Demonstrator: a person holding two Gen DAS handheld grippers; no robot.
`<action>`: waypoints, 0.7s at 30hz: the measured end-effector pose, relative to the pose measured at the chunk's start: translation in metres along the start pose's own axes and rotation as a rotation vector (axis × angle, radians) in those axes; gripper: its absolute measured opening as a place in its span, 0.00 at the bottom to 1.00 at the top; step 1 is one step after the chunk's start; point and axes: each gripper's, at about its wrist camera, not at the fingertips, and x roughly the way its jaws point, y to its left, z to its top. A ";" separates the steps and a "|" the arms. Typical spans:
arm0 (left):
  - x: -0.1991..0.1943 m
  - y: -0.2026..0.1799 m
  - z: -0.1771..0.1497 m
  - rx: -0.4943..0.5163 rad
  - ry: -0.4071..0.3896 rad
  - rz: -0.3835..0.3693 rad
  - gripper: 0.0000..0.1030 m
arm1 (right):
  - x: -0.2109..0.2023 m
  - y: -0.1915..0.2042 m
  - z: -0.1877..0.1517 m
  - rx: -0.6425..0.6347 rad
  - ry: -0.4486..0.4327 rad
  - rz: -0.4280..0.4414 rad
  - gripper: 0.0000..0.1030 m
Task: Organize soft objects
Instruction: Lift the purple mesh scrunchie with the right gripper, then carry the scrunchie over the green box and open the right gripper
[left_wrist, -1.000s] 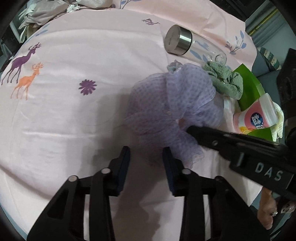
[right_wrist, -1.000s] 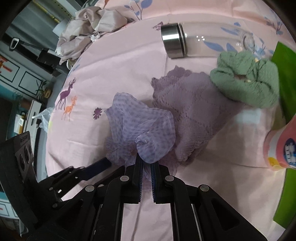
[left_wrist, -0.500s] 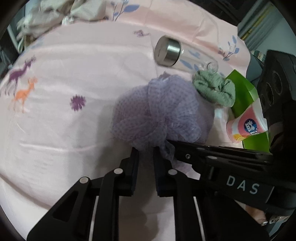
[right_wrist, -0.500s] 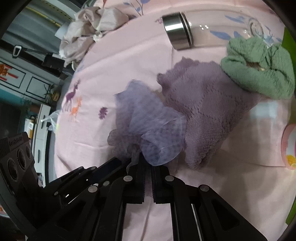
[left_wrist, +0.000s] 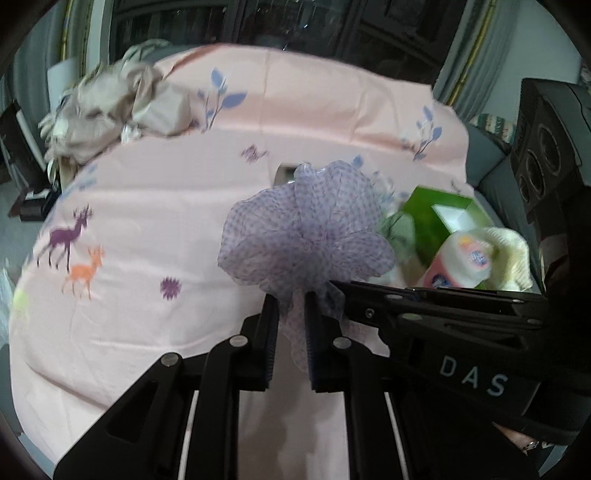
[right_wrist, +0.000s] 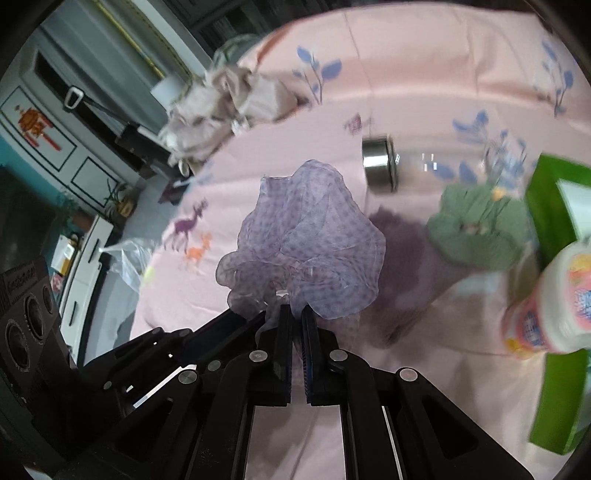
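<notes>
Both claws pinch one sheer lilac dotted mesh scrunchie (left_wrist: 306, 229): the left claw (left_wrist: 290, 314) and right claw (right_wrist: 296, 317) are clamped shut on its lower frill, side by side, above the pink printed bedsheet (left_wrist: 147, 221).

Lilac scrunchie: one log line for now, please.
left gripper: shut on lilac scrunchie | right gripper: shut on it | scrunchie above pink sheet

Both wrist views look steeply down, sharing the pink bedsheet (left_wrist: 147, 221)
</notes>
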 end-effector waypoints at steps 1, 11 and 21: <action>-0.005 -0.006 0.003 0.011 -0.015 -0.004 0.09 | -0.007 -0.001 0.001 -0.002 -0.018 -0.003 0.07; -0.024 -0.076 0.036 0.141 -0.100 -0.064 0.09 | -0.084 -0.037 0.006 0.038 -0.197 -0.026 0.07; -0.017 -0.144 0.055 0.246 -0.100 -0.165 0.09 | -0.142 -0.080 0.002 0.121 -0.341 -0.112 0.07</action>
